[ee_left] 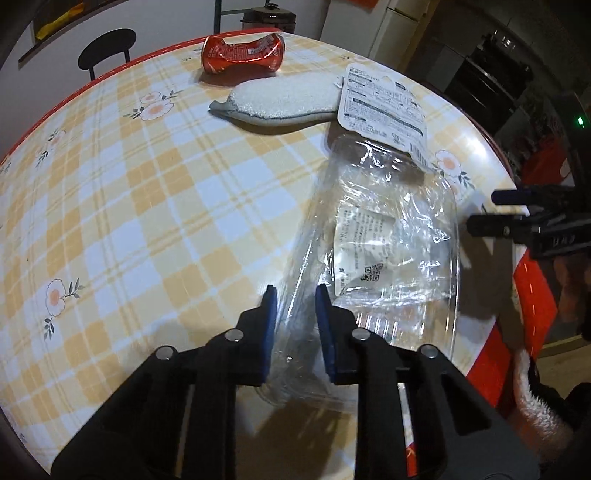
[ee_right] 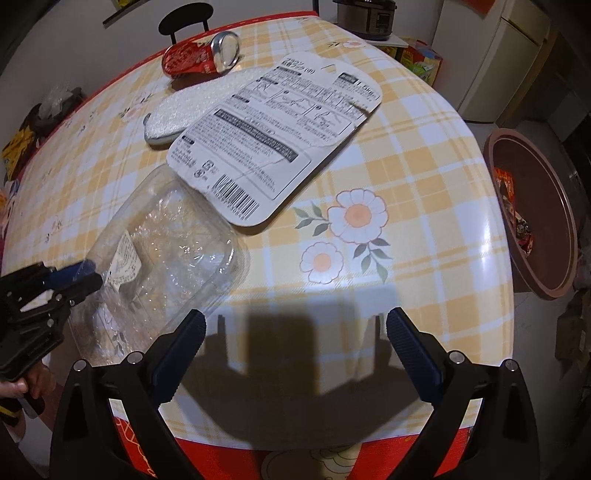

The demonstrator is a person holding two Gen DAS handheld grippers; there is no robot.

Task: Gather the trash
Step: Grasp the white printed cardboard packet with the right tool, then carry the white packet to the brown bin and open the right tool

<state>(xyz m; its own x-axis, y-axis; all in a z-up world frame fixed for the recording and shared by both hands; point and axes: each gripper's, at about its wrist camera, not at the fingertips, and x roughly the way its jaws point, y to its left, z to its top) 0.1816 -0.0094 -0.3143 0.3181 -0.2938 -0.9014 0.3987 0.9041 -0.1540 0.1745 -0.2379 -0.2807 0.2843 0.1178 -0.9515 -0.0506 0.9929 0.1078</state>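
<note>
A clear plastic container lies on its side on the checked table. My left gripper is shut on its near wall. A printed card backing rests partly on the container's far end. Behind it lie a white sponge pad and a crushed red can. My right gripper hangs open over the table's near edge, right of the container, with nothing between its fingers.
A round brown bin with wrappers inside stands on the floor beyond the table's right edge. A black chair sits at the far side. A pressure cooker stands behind the table.
</note>
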